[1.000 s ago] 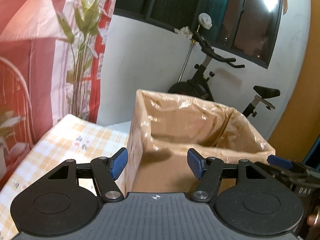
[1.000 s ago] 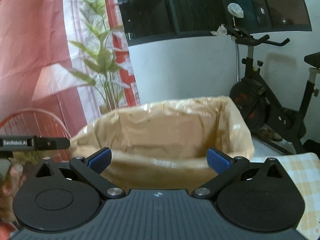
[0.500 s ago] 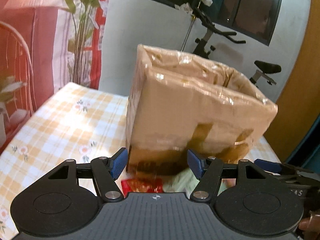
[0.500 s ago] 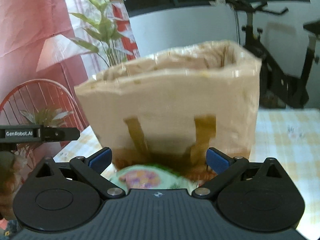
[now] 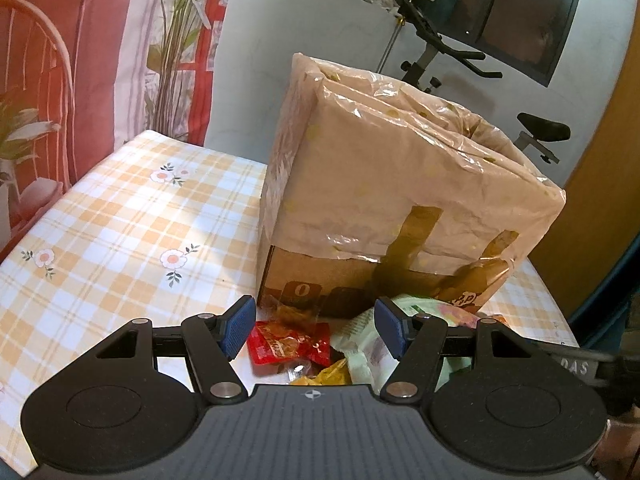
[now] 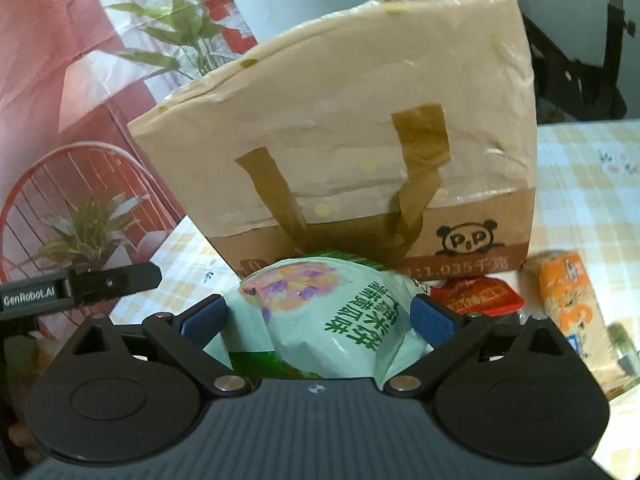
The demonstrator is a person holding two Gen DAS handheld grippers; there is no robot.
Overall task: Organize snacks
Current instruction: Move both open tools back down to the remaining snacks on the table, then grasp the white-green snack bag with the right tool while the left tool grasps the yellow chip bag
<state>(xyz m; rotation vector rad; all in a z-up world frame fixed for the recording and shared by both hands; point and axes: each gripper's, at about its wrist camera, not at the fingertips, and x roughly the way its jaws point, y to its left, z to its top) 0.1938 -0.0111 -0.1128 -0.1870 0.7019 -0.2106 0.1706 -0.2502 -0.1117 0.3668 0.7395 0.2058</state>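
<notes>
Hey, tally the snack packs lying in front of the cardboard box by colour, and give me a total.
Green: 1, the pale green snack bag between the right claw's fingers
Red: 1, the red snack packet ahead of the open left claw
Orange: 1, the orange snack pack
Yellow: 1, the yellow wrapper, partly hidden
Total: 4 visible, by the cardboard box

You've dropped both grippers from the box's rim to the desk, bringing the green snack bag between your right jaws.
</notes>
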